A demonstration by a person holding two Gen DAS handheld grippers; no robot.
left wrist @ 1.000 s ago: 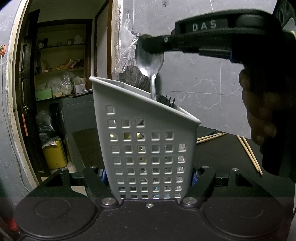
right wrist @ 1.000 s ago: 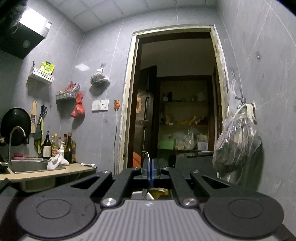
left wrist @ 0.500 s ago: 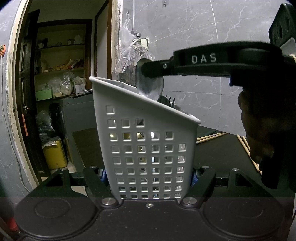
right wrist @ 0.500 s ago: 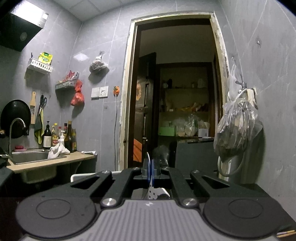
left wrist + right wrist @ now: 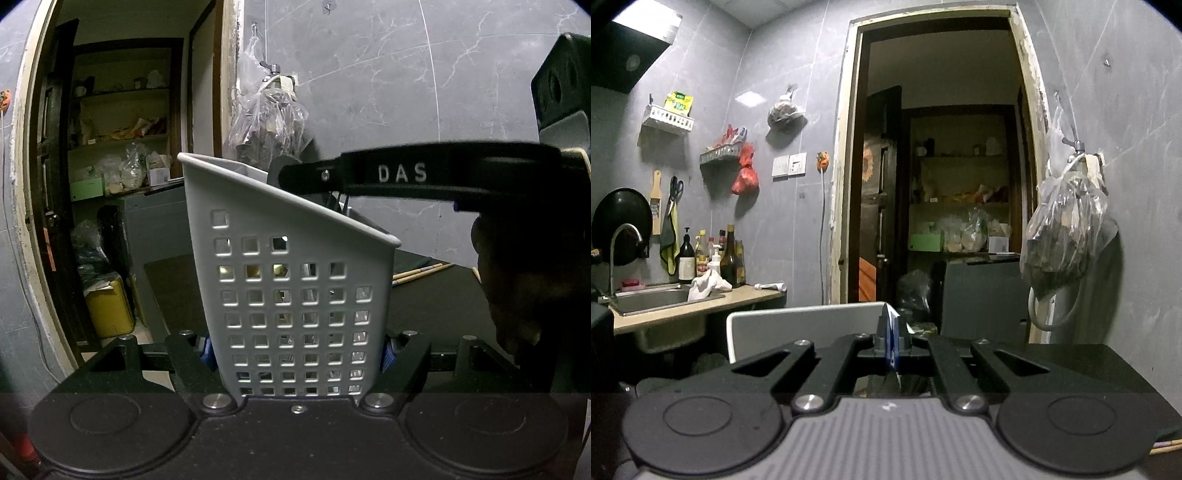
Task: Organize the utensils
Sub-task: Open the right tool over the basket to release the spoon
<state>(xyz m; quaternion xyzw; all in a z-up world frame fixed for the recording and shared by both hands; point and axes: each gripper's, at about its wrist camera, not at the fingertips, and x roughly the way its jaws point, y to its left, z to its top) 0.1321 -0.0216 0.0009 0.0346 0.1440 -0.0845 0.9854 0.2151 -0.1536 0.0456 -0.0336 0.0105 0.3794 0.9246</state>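
Note:
My left gripper (image 5: 297,350) is shut on the white perforated utensil holder (image 5: 291,280), gripping its base on both sides. My right gripper (image 5: 291,173) reaches in from the right over the holder's rim. It holds a metal spoon (image 5: 275,171), whose bowl just shows behind the rim while its handle is down inside the holder. In the right wrist view the right gripper (image 5: 891,343) has its pads pressed together on the spoon's thin edge (image 5: 886,317), above the holder's rim (image 5: 798,314). Dark utensils (image 5: 334,203) stand in the holder.
Wooden chopsticks (image 5: 421,271) lie on the dark counter (image 5: 436,306) to the right of the holder. A plastic bag (image 5: 1063,229) hangs on the tiled wall. A sink (image 5: 653,299) with bottles is at left. A doorway (image 5: 938,184) opens behind.
My right gripper has moved down with the spoon. The spoon's bowl was well above the holder's rim and is now level with it, its handle deeper inside.

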